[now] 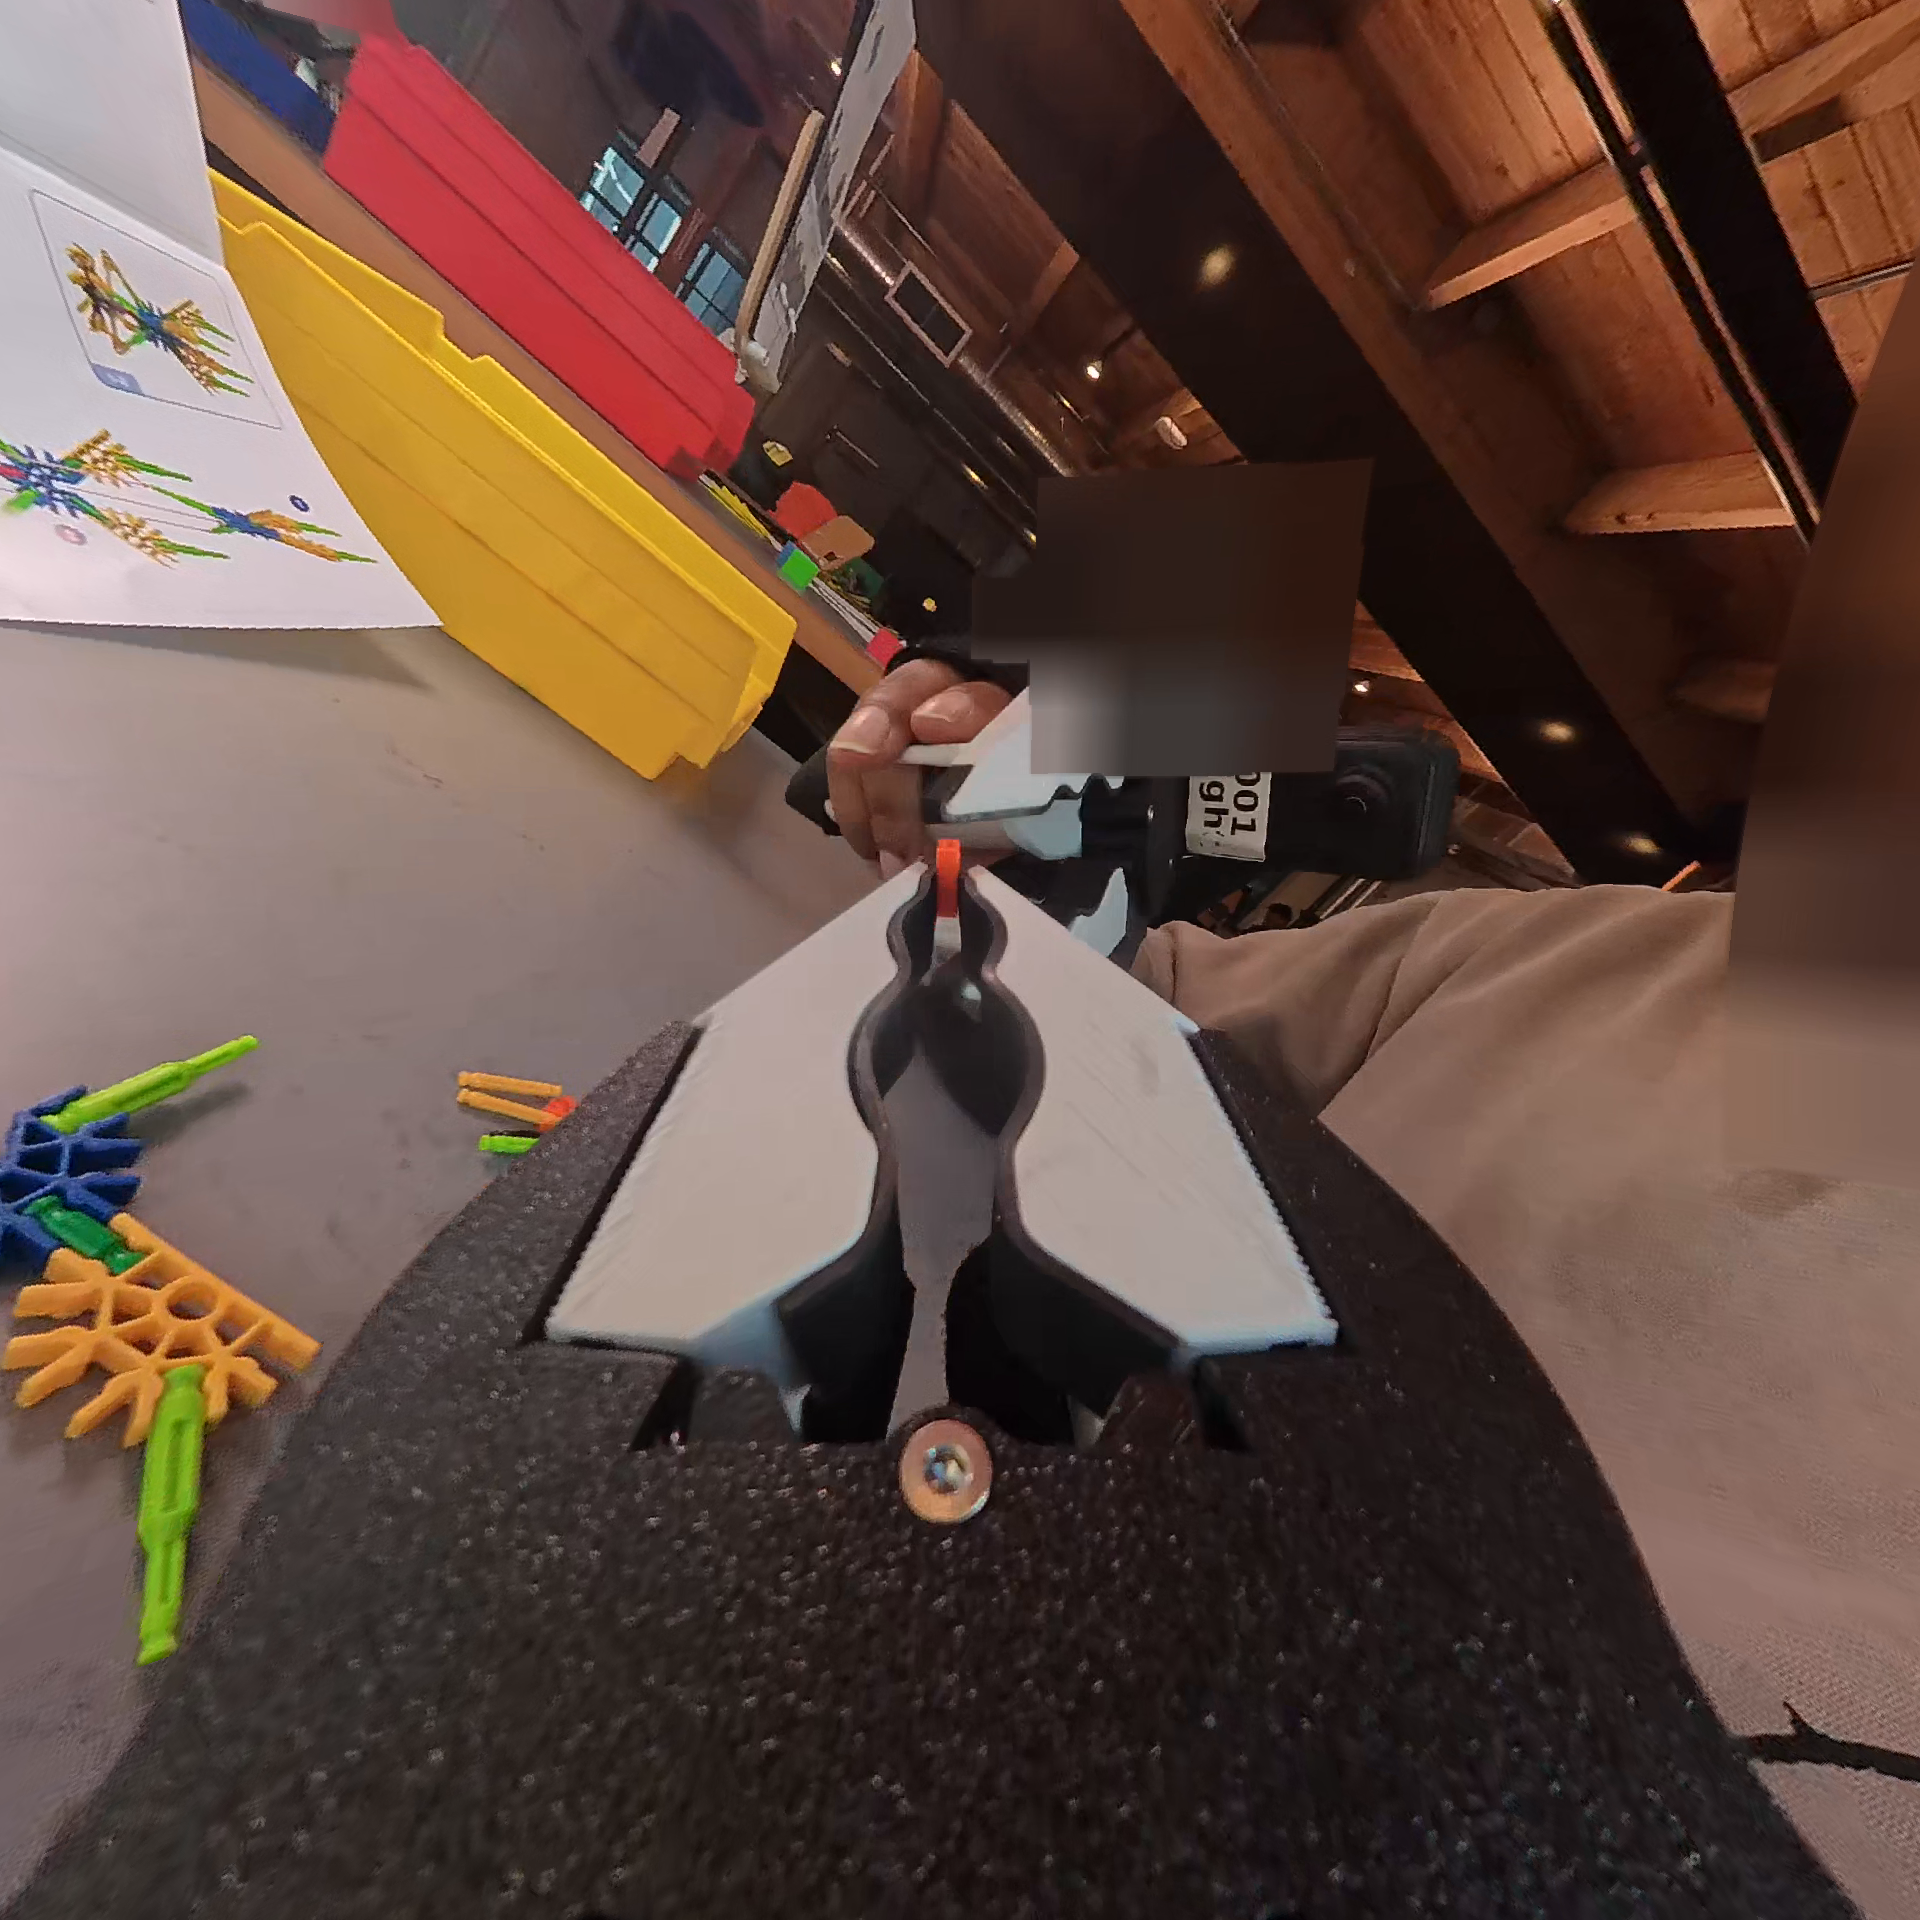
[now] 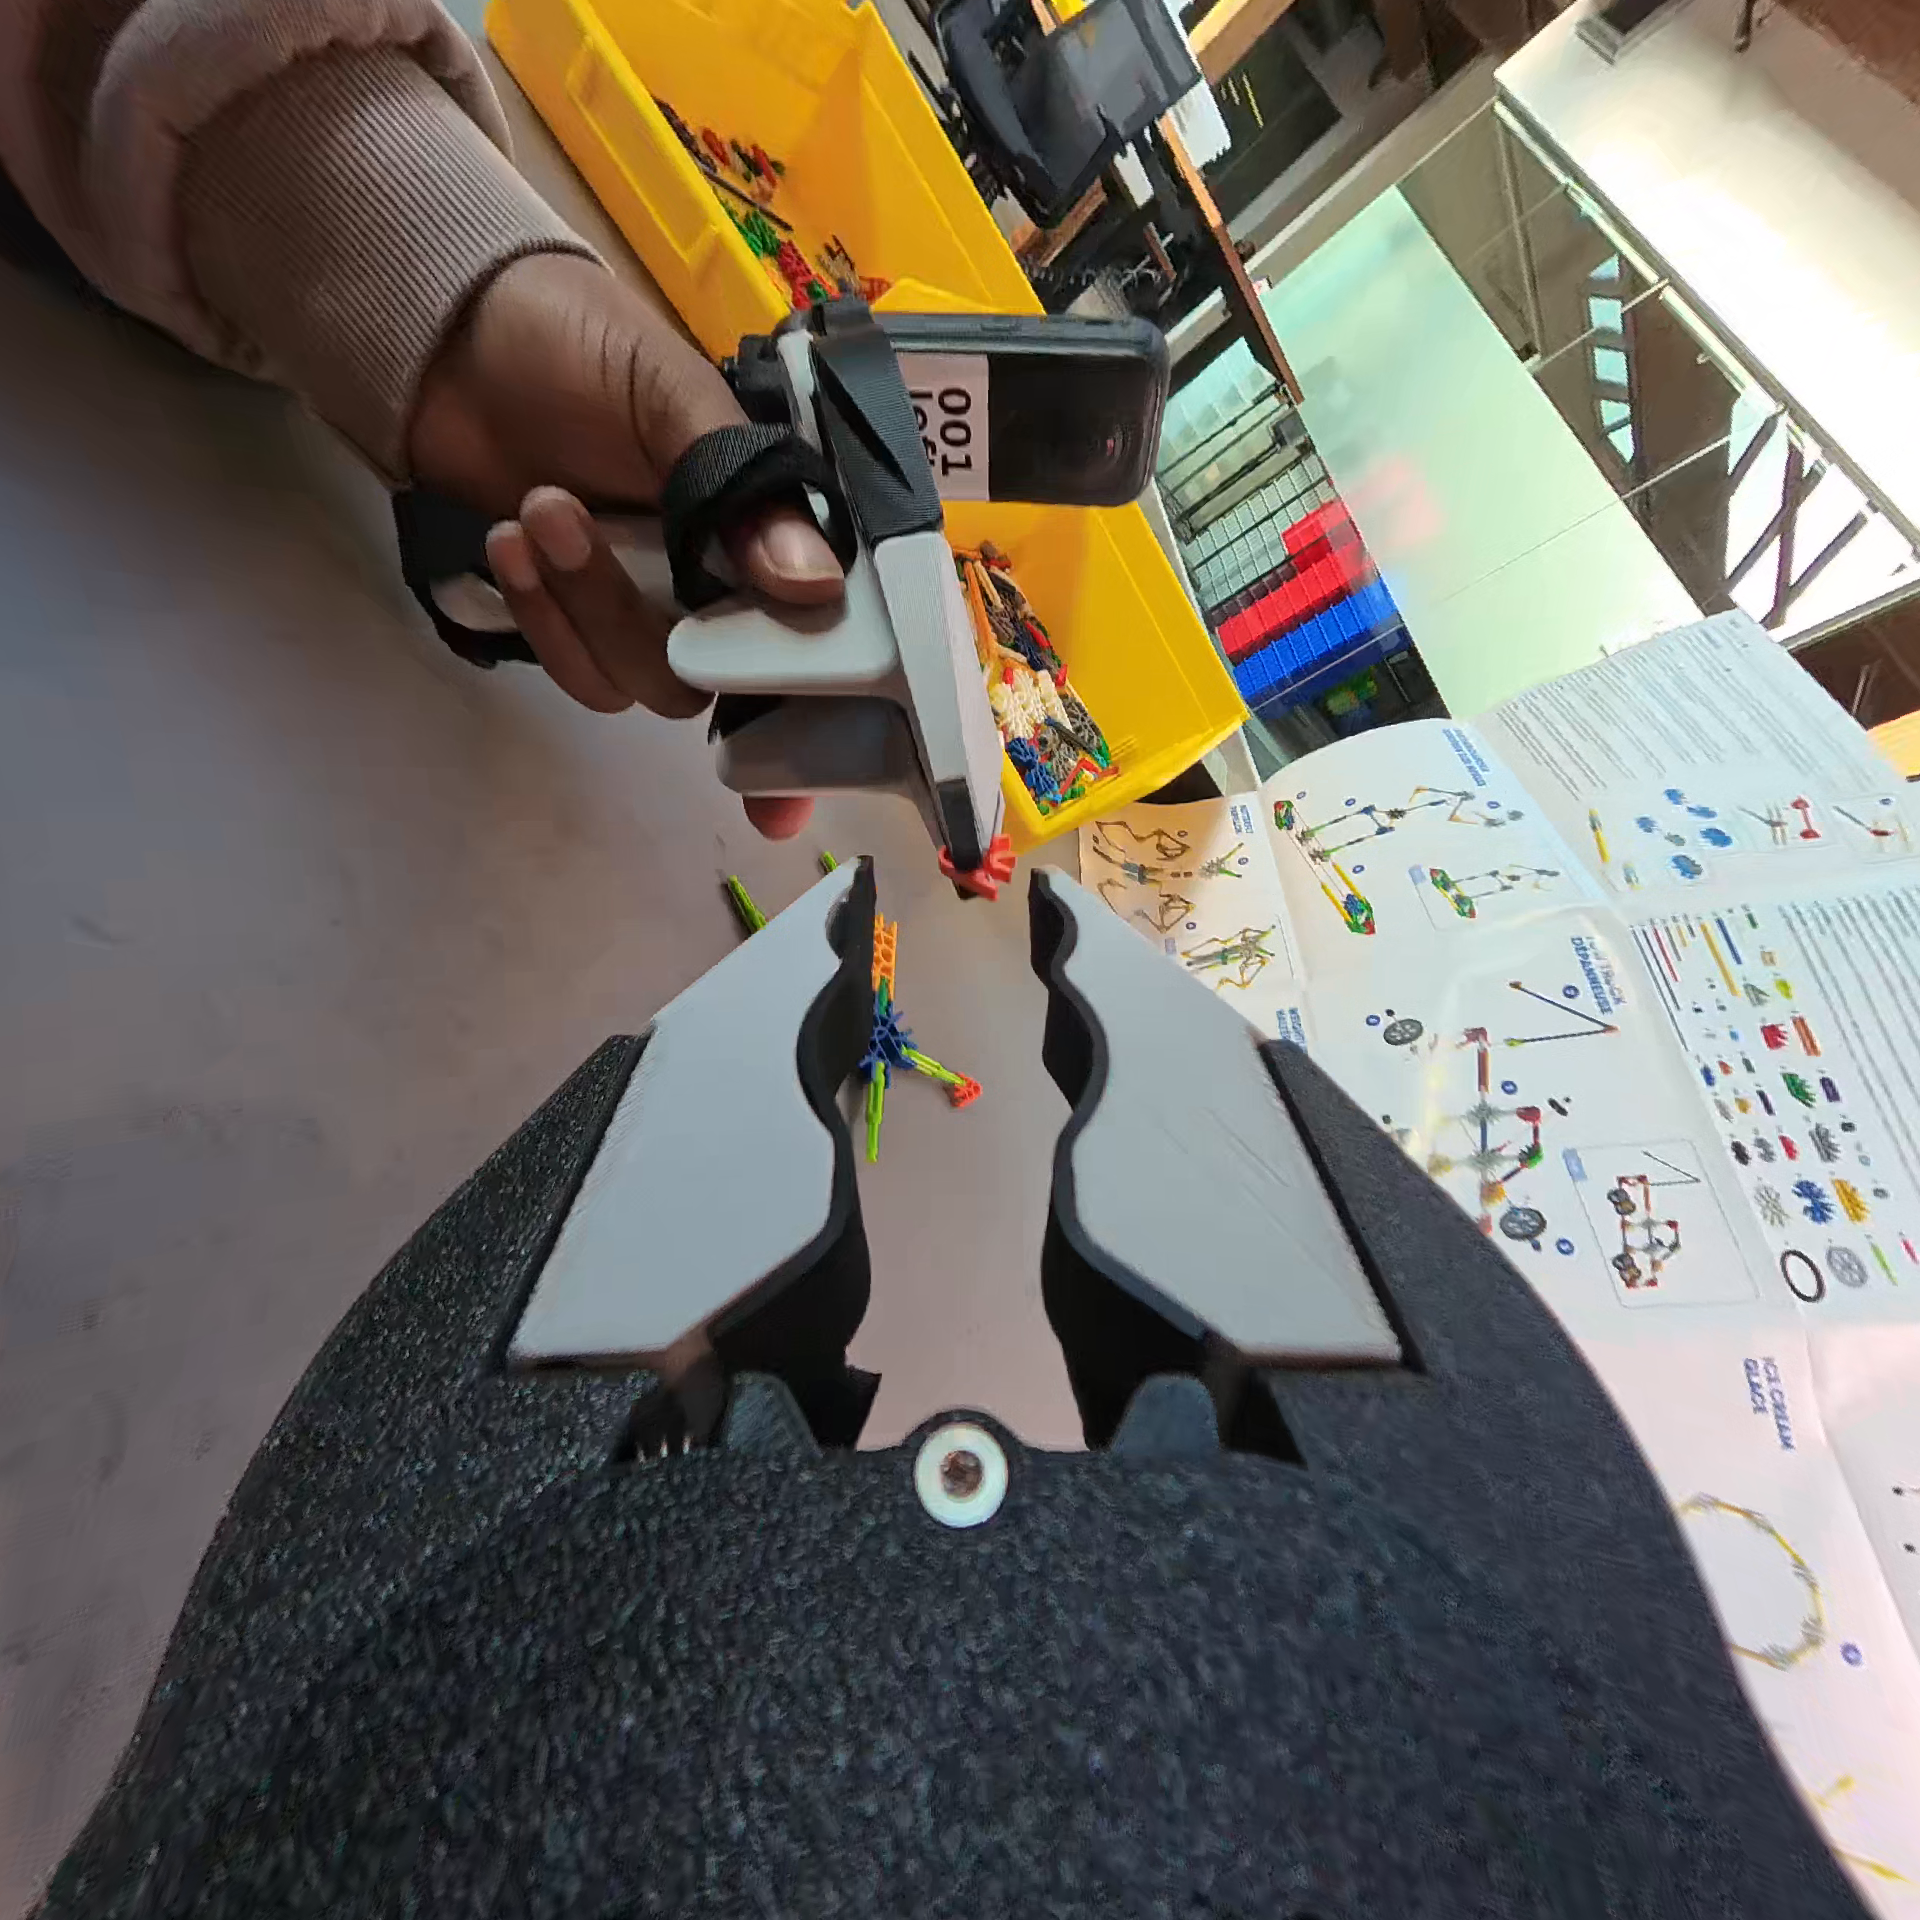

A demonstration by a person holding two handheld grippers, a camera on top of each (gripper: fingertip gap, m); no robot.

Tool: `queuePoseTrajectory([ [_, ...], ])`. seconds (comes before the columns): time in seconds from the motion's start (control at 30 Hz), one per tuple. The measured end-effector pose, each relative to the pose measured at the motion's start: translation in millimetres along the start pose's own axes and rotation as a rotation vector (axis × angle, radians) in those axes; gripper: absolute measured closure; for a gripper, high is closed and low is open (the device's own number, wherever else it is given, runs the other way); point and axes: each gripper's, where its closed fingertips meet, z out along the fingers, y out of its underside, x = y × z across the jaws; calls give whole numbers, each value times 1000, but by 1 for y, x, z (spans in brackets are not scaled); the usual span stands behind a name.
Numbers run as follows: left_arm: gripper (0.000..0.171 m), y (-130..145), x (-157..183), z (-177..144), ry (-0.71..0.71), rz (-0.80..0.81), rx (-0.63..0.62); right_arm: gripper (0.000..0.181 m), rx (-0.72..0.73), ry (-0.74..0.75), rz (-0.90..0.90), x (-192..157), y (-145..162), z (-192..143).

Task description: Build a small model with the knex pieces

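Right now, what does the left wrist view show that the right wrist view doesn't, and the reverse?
Only the left wrist view shows the stacked red plastic bins and the wooden ceiling beams.

Only the right wrist view shows the mixed rods and connectors inside the yellow plastic bin, the right claw standing open, and the parts chart on the unfolded paper instruction sheet.

Both show the left claw shut on a small red-orange plastic connector, the grey tabletop, and the blue, orange and green assembly.

Matt grey table [image 2: 260, 1039]; glossy yellow plastic bin [image 2: 852, 156]; printed paper instruction sheet [image 2: 1662, 1039]; ribbed cloth sleeve [image 2: 312, 208].
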Motion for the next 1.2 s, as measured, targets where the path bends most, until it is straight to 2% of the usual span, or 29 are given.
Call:
queuePoseTrajectory([
  [0.07, 169, 1, 2, 1, 26, -33, 4, 157, 0, 10, 14, -1, -2, 7],
  [0.1, 168, 3, 3, 1, 32, -36, -4, 169, 5, 44, 5, 3, -2, 7],
  [0.23, 167, -2, -1, 1, 17, -48, 22, 169, 12, 22, 74, 8, 3, 4],
  [0.3, 160, -6, -6, -5, -25, -13, 24, 169, -23, 110, 111, 32, 18, -5],
  [0.33, 159, -5, -12, -8, -76, 32, 4, 169, -63, 187, 131, 52, 33, -14],
  [0.4, 158, -2, -25, -14, -191, 136, -49, 169, -228, 367, 212, 98, 85, -44],
  [0.5, 157, 5, -40, -16, -311, 251, -136, 169, -505, 648, 346, 149, 177, -117],
  [0.57, 156, 11, -45, -16, -349, 293, -180, 168, -701, 772, 438, 158, 234, -171],
  [0.63, 156, 16, -47, -14, -365, 313, -207, 152, -858, 839, 552, 153, 278, -214],
  [0.7, 155, 19, -50, -13, -374, 323, -224, 143, -868, 890, 660, 149, 298, -237],
  [0.8, 155, 20, -52, -14, -386, 328, -231, 140, -820, 962, 679, 157, 295, -251],
  [0.9, 154, 18, -52, -15, -380, 317, -215, 142, -739, 1028, 563, 175, 265, -247],
  [1.03, 154, 16, -53, -16, -382, 307, -200, 149, -710, 1025, 285, 183, 224, -217],
  [1.2, 154, 14, -57, -14, -389, 316, -195, 152, -687, 937, 232, 171, 216, -182],
])
